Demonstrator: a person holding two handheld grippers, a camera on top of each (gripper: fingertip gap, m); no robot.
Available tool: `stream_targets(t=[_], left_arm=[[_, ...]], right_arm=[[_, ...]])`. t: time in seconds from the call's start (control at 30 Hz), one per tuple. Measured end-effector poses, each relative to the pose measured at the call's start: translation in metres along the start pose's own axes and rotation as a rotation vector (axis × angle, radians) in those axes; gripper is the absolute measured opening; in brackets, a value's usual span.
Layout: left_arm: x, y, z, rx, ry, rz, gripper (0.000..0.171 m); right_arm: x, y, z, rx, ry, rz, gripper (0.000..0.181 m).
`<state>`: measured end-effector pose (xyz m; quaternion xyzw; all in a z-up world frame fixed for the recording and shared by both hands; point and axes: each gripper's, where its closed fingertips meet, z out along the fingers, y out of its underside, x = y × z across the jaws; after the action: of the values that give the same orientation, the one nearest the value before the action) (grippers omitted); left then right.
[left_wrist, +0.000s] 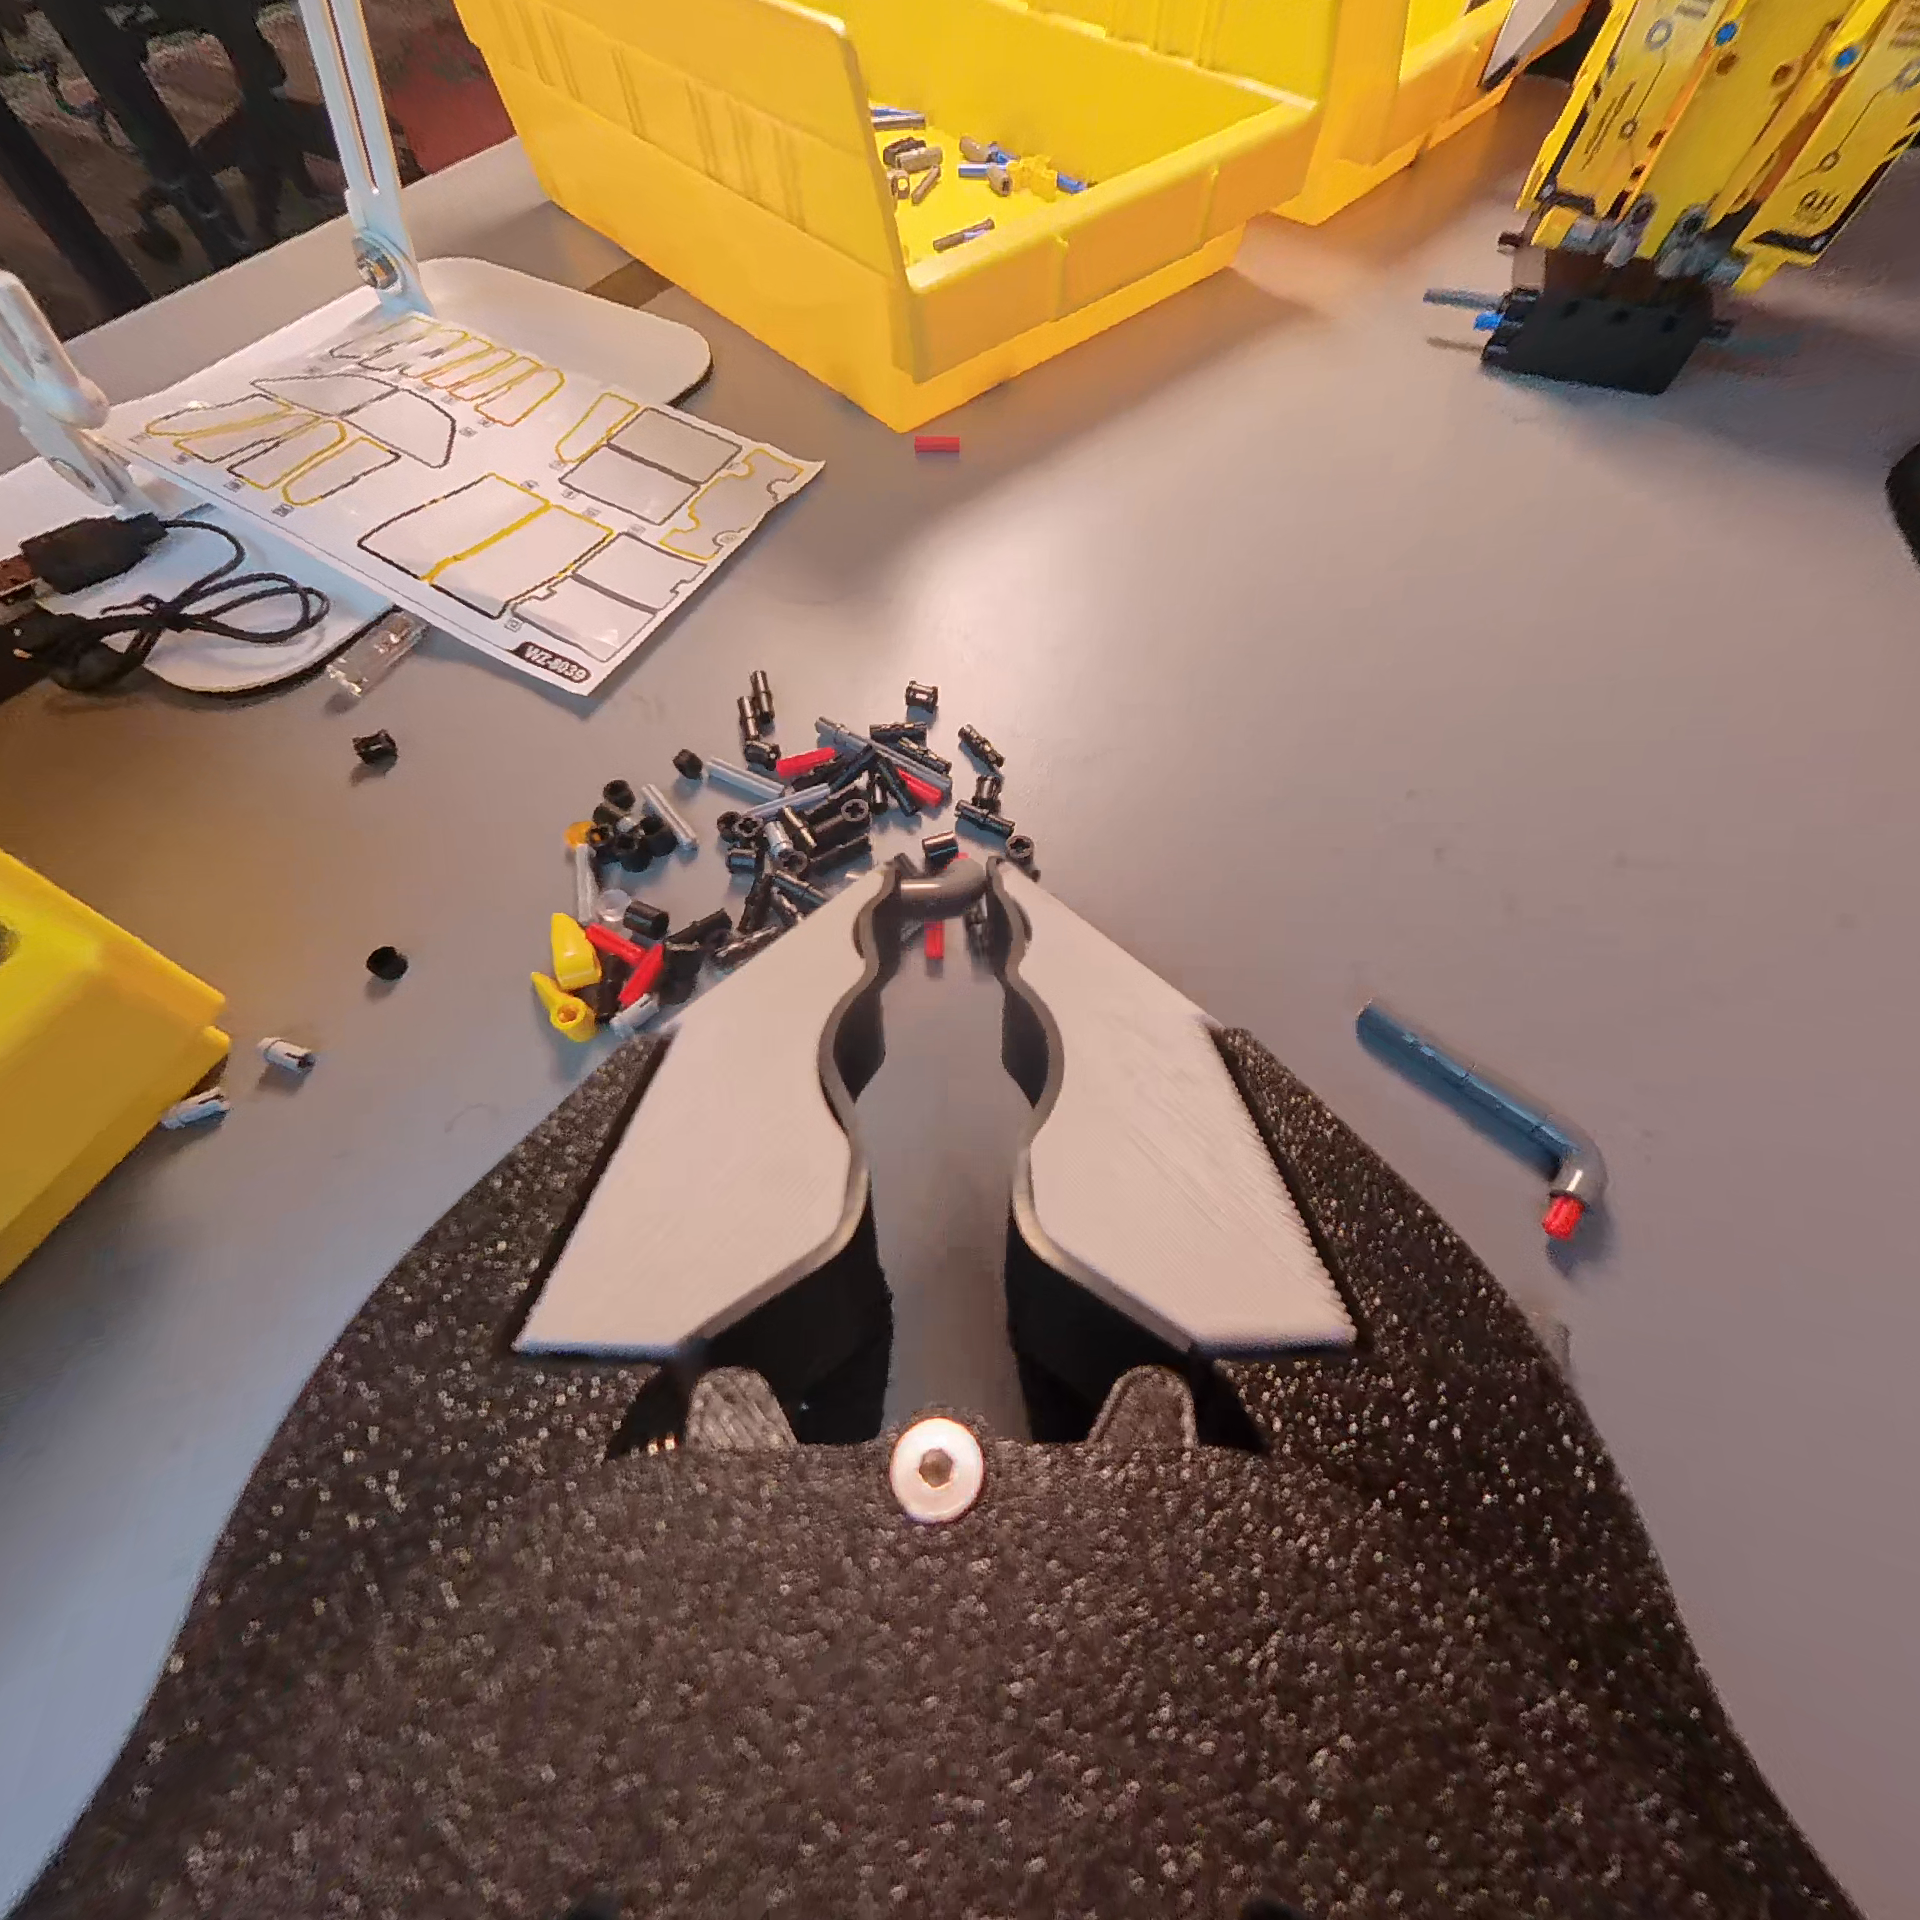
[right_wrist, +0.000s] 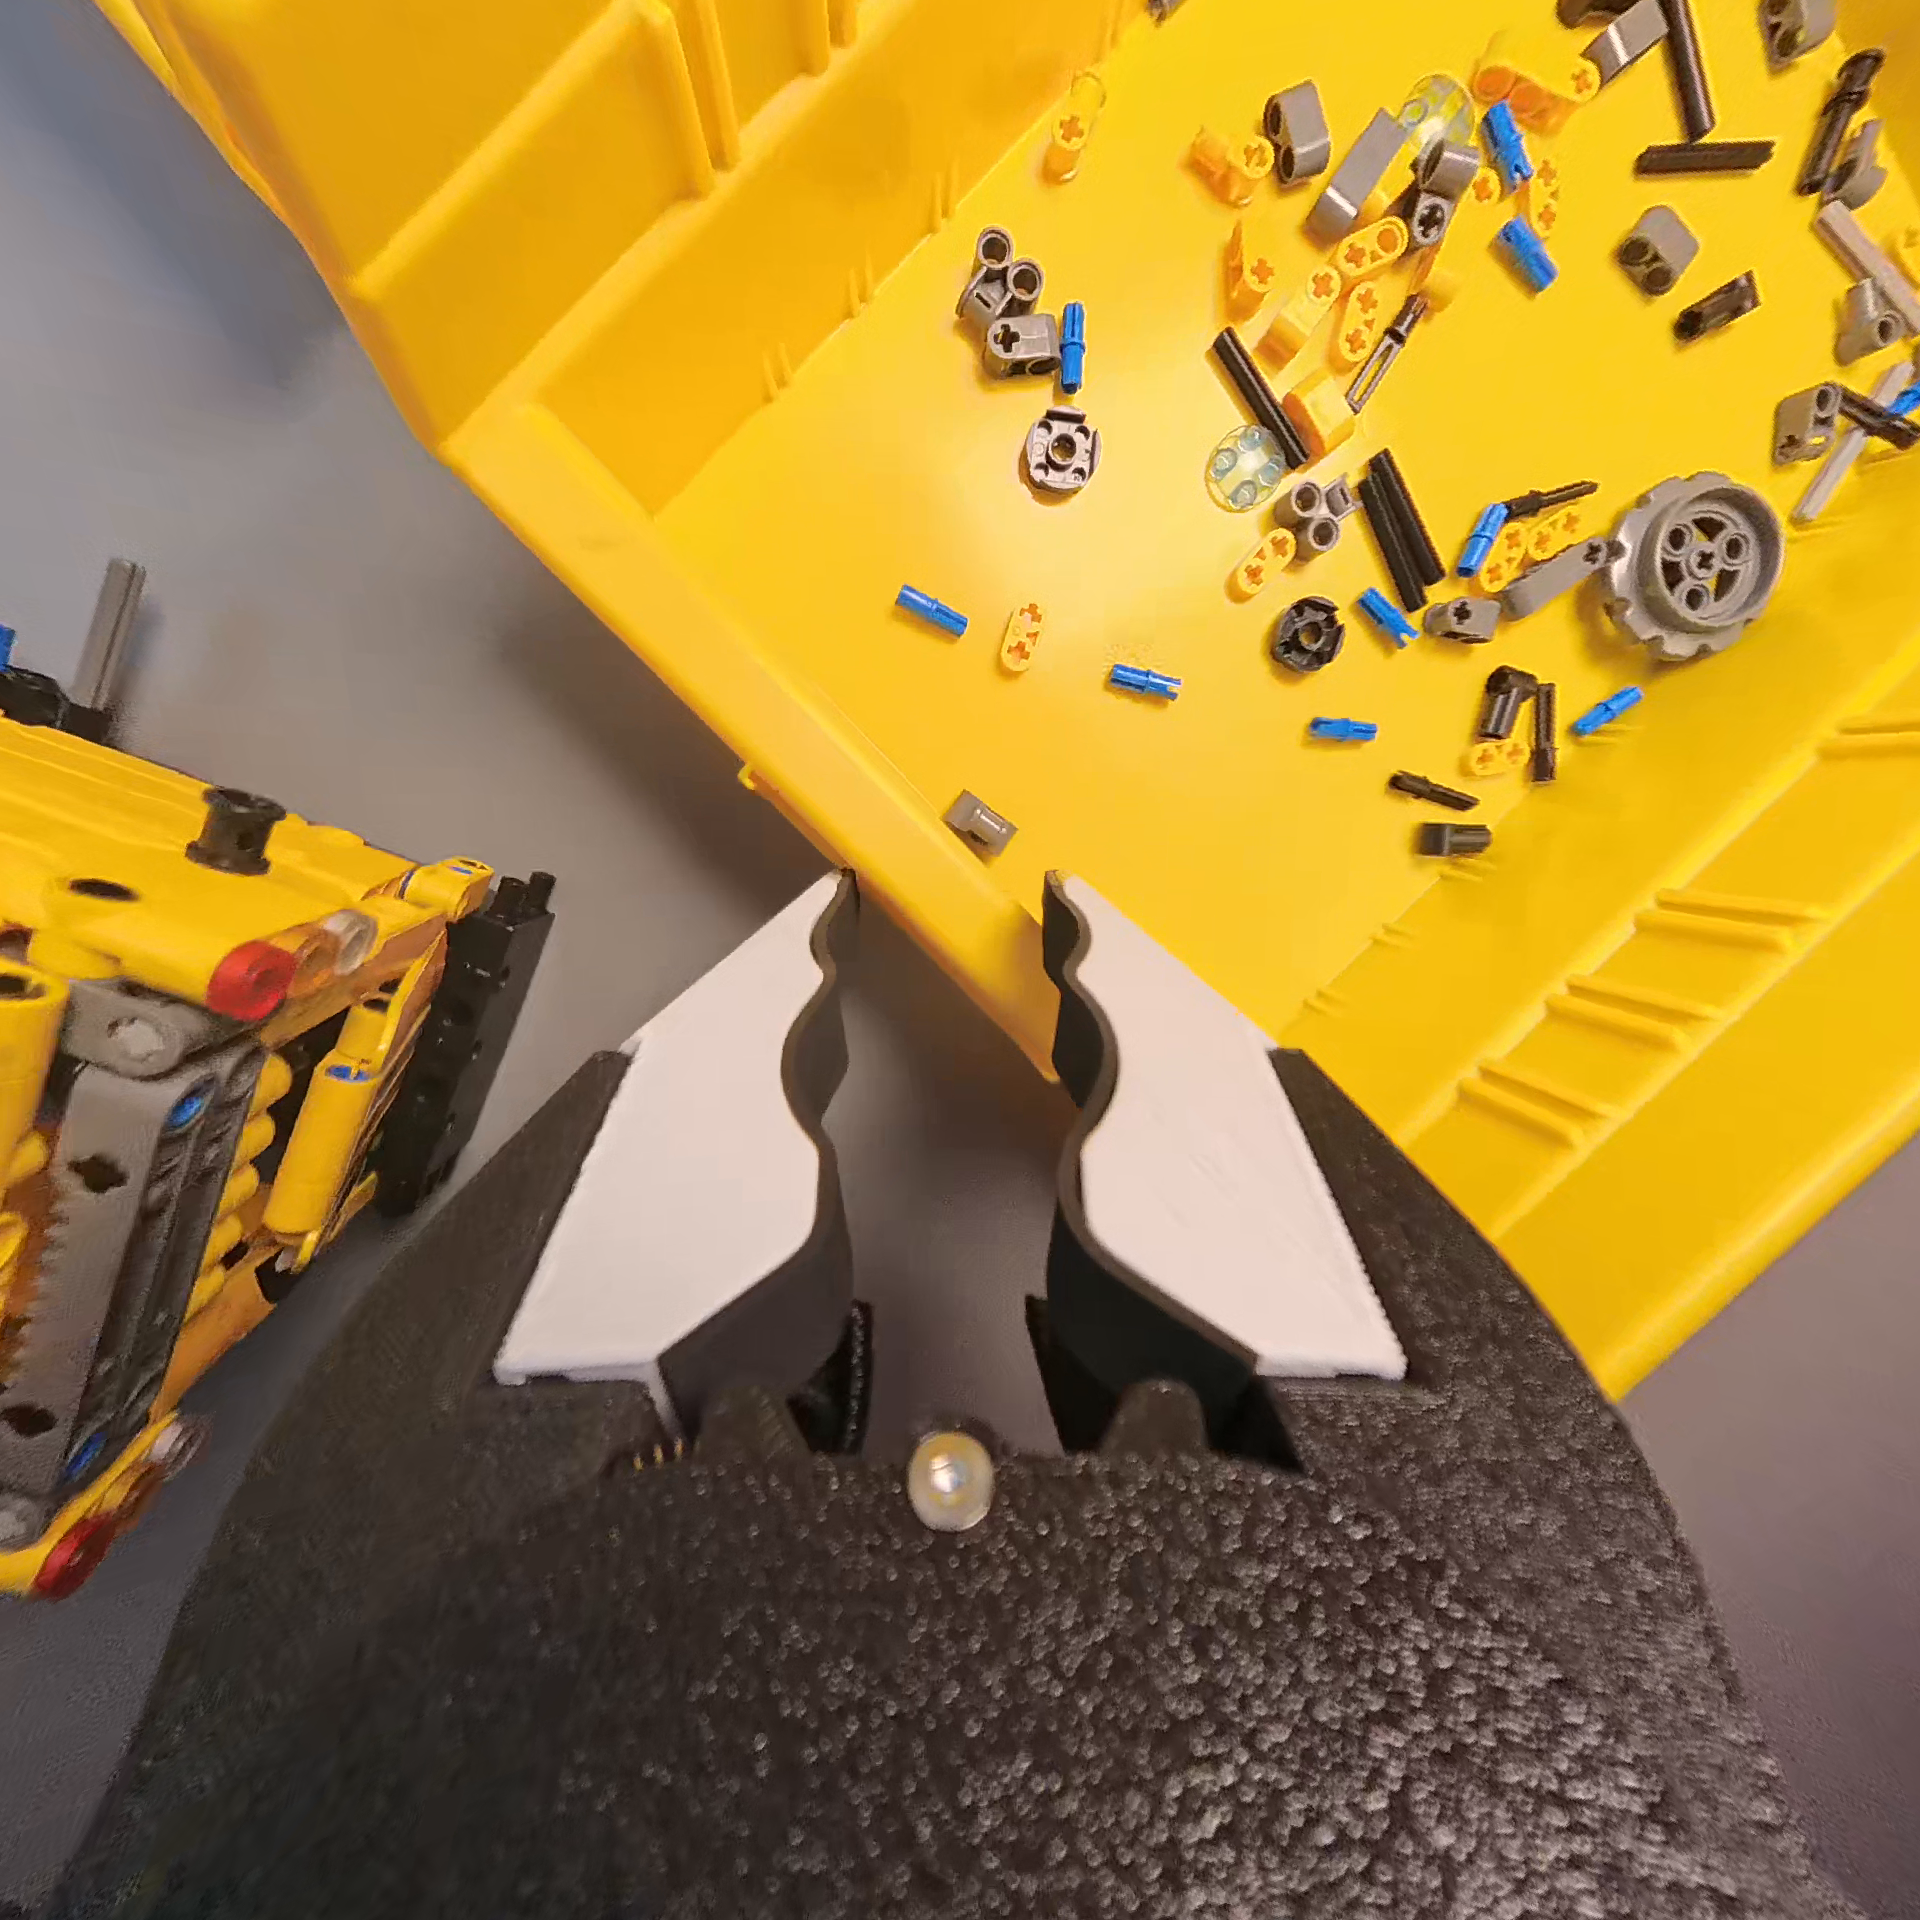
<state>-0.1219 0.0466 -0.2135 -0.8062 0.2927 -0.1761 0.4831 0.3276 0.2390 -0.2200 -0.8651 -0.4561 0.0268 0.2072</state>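
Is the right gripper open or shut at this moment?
Open. The right gripper has a clear gap between its jaws, nothing held, and the rim of the yellow bin shows through the gap.

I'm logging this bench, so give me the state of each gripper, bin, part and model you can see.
left gripper: shut on a curved grey piece with a red pin.
right gripper: open, empty, straddling the bin's edge.
yellow bin: open-topped, loose parts scattered inside.
parts pile: spread loose on the table.
bent grey rod: lying flat, apart from the pile.
sticker sheet: flat, apparently peeled.
yellow model: partly assembled.
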Motion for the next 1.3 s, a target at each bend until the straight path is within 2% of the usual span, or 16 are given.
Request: stream_targets(t=[0.03, 0.1, 0.17, 0.2, 0.27, 0.33, 0.4, 0.5, 0.63, 0.8, 1.03, 1.17, 1.3], left_arm=[[0.003, -0.003, -0.002, 0.020, 0.019, -0.020, 0.016], [0.007, -0.010, -0.006, 0.066, 0.052, -0.060, 0.016], [0.010, -0.018, -0.010, 0.121, 0.088, -0.103, 0.016], [0.013, -0.024, -0.012, 0.156, 0.114, -0.126, 0.016], [0.020, -0.037, -0.017, 0.239, 0.195, -0.183, 0.015], [0.030, -0.048, -0.024, 0.313, 0.321, -0.284, 0.015], [0.035, -0.057, -0.032, 0.379, 0.409, -0.359, 0.015], [0.046, -0.069, -0.049, 0.457, 0.544, -0.402, 0.015], [0.059, -0.080, -0.067, 0.532, 0.664, -0.402, 0.015], [0.080, -0.081, -0.071, 0.518, 0.761, -0.351, 0.015], [0.101, -0.073, -0.063, 0.455, 0.788, -0.268, 0.015], [0.105, -0.070, -0.061, 0.424, 0.783, -0.245, 0.015], [0.105, -0.066, -0.055, 0.384, 0.757, -0.243, 0.015]], right_arm=[[-0.001, -0.001, -0.009, -0.008, 0.019, -0.017, 0.037], [0.000, -0.022, -0.041, 0.071, 0.113, -0.036, 0.039], [-0.008, -0.059, -0.081, 0.225, 0.233, -0.048, 0.039], [-0.025, -0.084, -0.101, 0.341, 0.255, -0.074, 0.039], [-0.091, -0.137, -0.131, 0.620, 0.160, -0.145, 0.039], [-0.173, -0.174, -0.139, 0.823, -0.050, -0.181, 0.039], [-0.244, -0.194, -0.127, 0.920, -0.215, -0.237, 0.042], [-0.327, -0.212, -0.100, 1.016, -0.375, -0.311, 0.043], [-0.399, -0.229, -0.088, 1.150, -0.524, -0.364, 0.040], [-0.426, -0.230, -0.087, 1.250, -0.383, -0.530, 0.016], [-0.433, -0.206, -0.087, 1.219, -0.559, -0.529, 0.002], [-0.434, -0.200, -0.085, 1.195, -0.602, -0.538, 0.002], [-0.432, -0.198, -0.079, 1.173, -0.579, -0.563, 0.002]])
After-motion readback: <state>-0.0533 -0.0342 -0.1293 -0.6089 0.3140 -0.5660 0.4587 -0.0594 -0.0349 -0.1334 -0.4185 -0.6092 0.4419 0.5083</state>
